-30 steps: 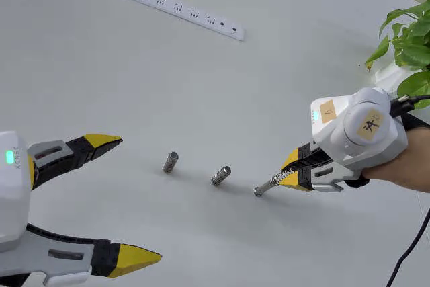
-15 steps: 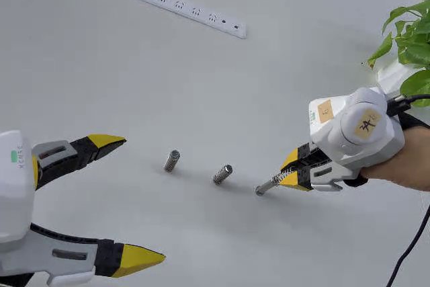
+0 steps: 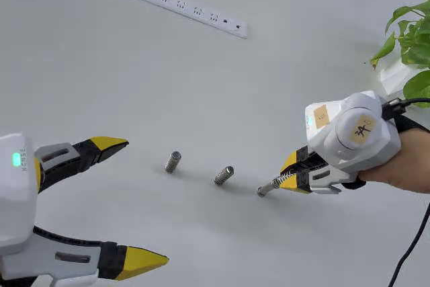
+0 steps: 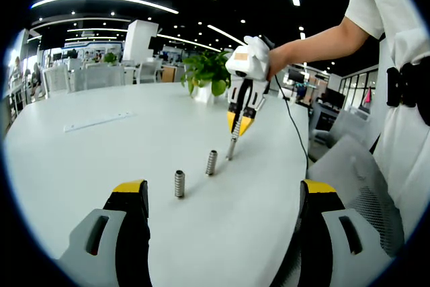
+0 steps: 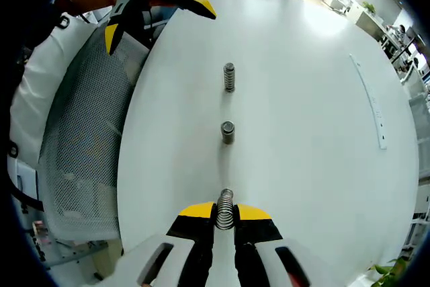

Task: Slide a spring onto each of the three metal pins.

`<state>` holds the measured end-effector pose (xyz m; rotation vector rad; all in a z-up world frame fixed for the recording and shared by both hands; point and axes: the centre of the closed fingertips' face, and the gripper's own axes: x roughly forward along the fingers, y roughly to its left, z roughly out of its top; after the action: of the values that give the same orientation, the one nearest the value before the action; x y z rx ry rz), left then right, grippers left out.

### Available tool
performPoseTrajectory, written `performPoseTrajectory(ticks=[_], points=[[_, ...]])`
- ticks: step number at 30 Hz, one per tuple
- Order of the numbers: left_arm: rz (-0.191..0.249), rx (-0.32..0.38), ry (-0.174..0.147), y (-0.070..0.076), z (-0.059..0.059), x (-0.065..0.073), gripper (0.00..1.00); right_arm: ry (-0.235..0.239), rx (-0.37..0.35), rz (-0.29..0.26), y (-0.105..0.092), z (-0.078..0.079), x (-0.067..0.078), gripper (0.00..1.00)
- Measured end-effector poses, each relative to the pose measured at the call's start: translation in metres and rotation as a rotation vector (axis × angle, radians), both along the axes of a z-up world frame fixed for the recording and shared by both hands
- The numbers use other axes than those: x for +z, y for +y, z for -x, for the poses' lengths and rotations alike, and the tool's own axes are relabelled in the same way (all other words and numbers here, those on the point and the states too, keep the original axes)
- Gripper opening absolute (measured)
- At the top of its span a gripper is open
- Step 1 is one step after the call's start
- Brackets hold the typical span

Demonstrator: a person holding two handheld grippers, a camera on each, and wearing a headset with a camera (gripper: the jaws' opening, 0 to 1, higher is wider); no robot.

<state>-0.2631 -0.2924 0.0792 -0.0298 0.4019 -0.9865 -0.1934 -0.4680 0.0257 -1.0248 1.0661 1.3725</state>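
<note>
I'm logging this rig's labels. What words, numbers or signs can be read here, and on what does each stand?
No text can be quoted with confidence.
Cap sticker on the right gripper: a dark handwritten mark, too blurred to read.
Body sticker on the same gripper: a faint mark, unreadable.
Grey print beside the green light on the left gripper: too small to read.
Power strip: no lettering can be made out.

Open-plan office: ceiling light strips (image 4: 101, 1) are glowing above rows of desks and chairs (image 4: 67, 78) beyond a white worktop (image 4: 101, 146).
</note>
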Motion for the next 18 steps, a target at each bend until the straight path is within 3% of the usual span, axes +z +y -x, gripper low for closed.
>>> performPoseTrajectory(ticks=[18], points=[[0.005, -0.001, 0.013, -0.0011, 0.0003, -0.0017, 0.91, 0.008, 0.011, 0.009, 0.0013, -0.0008, -0.0070, 0.07]])
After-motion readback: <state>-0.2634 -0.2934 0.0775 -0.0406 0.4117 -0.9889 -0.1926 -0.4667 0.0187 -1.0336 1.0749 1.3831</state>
